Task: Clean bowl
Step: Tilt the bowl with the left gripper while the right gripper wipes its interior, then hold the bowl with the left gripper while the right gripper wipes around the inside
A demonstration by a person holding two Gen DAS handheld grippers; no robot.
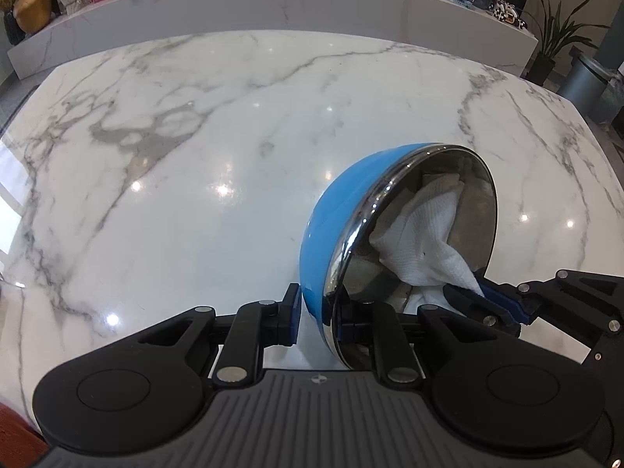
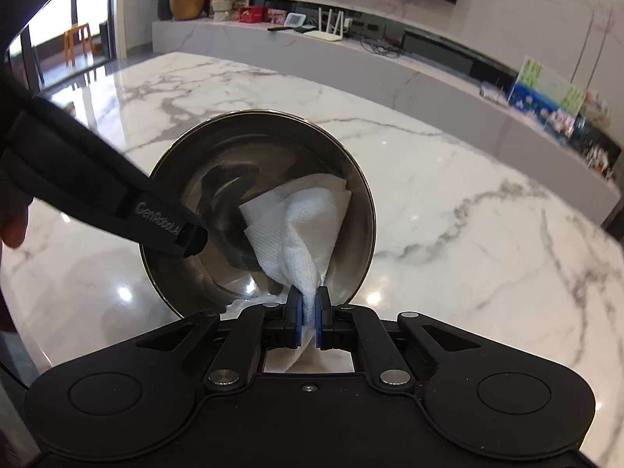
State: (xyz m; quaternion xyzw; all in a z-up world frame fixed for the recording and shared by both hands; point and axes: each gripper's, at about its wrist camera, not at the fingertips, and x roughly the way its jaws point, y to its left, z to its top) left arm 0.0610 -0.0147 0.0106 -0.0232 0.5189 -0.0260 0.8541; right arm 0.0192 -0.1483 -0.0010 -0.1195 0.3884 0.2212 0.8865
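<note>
Blue bowl (image 1: 323, 230), white waffle-textured paper towel (image 2: 300, 218), grey-veined white marble table (image 1: 195, 156).

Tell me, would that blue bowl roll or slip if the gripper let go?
Probably. The bowl is round-sided and tilted on edge, so it would likely rock or roll. Its glossy shell and polished rim, pinched by the left gripper, look slippery, as does the shiny marble table.

A white marble table (image 1: 195, 156) with grey veins is filling most of the frame, glossy and reflecting ceiling lights; whether anything is resting directly on it is unclear.
</note>
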